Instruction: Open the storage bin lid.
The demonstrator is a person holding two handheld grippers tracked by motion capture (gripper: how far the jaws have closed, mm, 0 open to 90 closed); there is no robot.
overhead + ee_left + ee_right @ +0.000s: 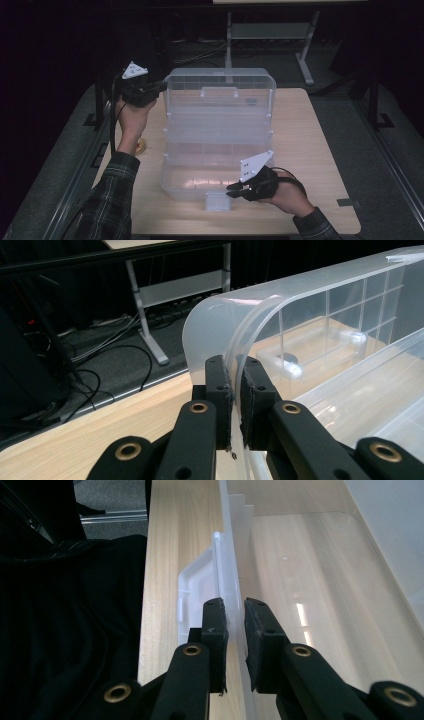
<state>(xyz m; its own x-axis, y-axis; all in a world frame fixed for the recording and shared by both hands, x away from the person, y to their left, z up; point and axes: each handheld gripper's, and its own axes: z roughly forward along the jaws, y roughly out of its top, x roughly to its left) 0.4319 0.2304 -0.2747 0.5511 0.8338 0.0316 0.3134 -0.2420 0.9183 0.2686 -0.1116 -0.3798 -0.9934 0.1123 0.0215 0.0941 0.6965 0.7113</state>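
Observation:
A clear plastic compartment box (220,170) lies open on the wooden table (315,150), its lid (220,92) standing up at the back. My left gripper (159,87) is at the lid's upper left corner. In the left gripper view my left gripper (235,375) is shut on the lid's curved rim (235,325). My right gripper (231,189) is at the base's front wall, beside the front latch (216,201). In the right gripper view my right gripper (235,612) pinches that thin front wall (227,555), with the latch (197,590) just ahead.
A small round brown object (141,146) lies on the table by the left wrist. A small dark piece (251,101) sits in the lid. Beyond the table stand a metal frame (305,45) and loose floor cables (100,355). A dark sleeve (65,630) is on the near side.

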